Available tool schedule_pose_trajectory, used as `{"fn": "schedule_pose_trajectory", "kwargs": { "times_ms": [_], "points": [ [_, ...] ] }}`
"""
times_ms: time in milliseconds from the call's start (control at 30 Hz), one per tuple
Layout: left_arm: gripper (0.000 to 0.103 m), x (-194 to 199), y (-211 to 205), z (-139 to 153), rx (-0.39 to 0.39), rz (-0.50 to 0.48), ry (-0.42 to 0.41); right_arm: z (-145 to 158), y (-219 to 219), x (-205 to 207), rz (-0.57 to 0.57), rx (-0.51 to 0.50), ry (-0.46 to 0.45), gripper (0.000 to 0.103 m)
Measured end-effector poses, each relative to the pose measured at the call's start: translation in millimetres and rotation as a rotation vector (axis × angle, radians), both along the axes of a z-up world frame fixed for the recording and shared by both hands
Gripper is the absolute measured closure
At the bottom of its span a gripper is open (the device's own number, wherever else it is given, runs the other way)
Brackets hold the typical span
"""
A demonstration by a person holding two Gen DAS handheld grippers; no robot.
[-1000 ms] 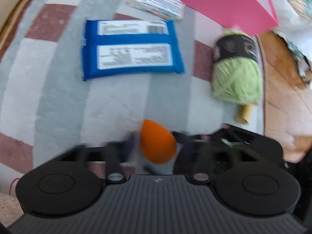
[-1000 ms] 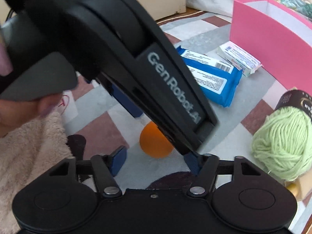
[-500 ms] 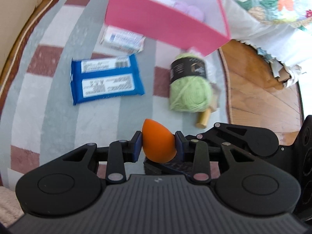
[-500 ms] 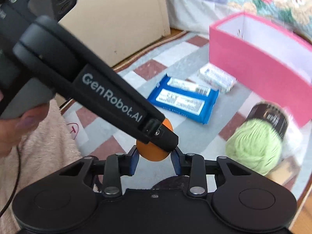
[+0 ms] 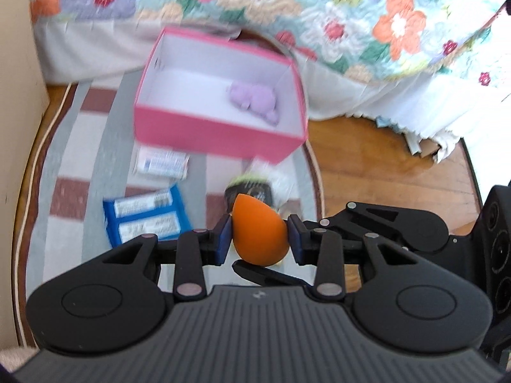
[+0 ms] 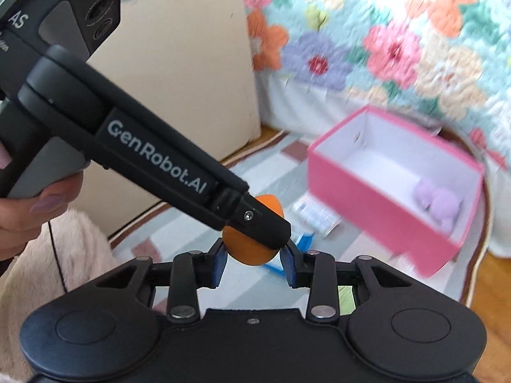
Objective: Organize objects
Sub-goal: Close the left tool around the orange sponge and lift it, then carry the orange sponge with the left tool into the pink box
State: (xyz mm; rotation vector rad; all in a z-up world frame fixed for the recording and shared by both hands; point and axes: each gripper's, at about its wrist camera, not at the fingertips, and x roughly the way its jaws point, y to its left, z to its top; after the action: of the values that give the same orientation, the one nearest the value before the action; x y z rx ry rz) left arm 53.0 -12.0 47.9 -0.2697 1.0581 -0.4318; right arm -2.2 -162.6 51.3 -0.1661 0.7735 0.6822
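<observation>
Striped rug (image 5: 80,146) by the floral bedspread (image 5: 287,9), pink box (image 5: 220,134) near its far edge, left gripper (image 5: 259,237) fingers pinching orange sponge (image 5: 258,239) above the rug, right gripper (image 6: 252,263) fingers spread beneath it.

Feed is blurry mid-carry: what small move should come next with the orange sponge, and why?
Probably carry the orange egg-shaped sponge forward over the open pink cardboard box. The left gripper pinches it above the striped rug, short of the box, which has bare white floor beside the lilac item.

Bright daylight; background motion-blurred, fisheye bends the edges, near black parts sharp.
</observation>
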Motion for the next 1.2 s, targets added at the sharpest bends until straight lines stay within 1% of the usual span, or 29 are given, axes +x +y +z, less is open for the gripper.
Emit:
{"fn": "schedule_pose_trajectory", "kwargs": {
  "times_ms": [100,200,267,367,467,567,667,733,867,1000,1100,1200],
  "points": [
    [0.067,12.8,-12.0,12.9,0.007,-0.009,-0.041,9.7,-6.2,14.0,-0.035,0.003,-0.022,0.062],
    [0.067,28.5,-24.0,21.8,0.014,-0.019,-0.075,11.7,-17.1,35.8,-0.071,0.016,-0.035,0.062],
    [0.067,41.6,-31.9,22.0,0.010,-0.021,-0.081,12.8,-25.1,52.2,-0.100,0.029,-0.020,0.062],
    [0.067,60.7,-43.3,16.2,0.007,-0.027,-0.091,13.7,-37.4,72.3,-0.143,0.034,0.009,0.062],
    [0.067,79.1,-56.5,5.0,0.019,-0.053,-0.142,4.1,-41.7,87.4,-0.171,0.005,-0.019,0.062],
    [0.067,100.7,-65.5,-9.2,0.018,-0.057,-0.145,-11.3,-47.5,104.5,-0.214,0.012,-0.017,0.062],
    [0.067,126.7,-73.4,-27.4,-0.010,-0.050,-0.121,-26.3,-52.8,121.8,-0.262,0.018,-0.003,0.062],
    [0.067,143.3,-78.7,-40.4,-0.027,-0.042,-0.103,-37.0,-55.3,137.6,-0.296,0.009,0.021,0.062],
    [0.067,177.1,-85.2,-72.4,-0.083,-0.011,-0.041,-60.9,-63.6,169.8,-0.357,-0.004,0.085,0.062],
    [0.067,206.9,-93.0,-110.2,-0.140,0.018,0.053,-88.4,-67.7,200.1,-0.409,-0.077,0.160,0.062],
    [0.067,217.6,-100.2,-130.1,-0.150,0.031,0.083,-103.9,-70.1,216.0,-0.434,-0.122,0.217,0.062],
    [0.067,227.6,-101.8,-144.5,-0.177,0.047,0.113,-116.0,-68.3,226.6,-0.436,-0.187,0.227,0.062]
  ]
}}
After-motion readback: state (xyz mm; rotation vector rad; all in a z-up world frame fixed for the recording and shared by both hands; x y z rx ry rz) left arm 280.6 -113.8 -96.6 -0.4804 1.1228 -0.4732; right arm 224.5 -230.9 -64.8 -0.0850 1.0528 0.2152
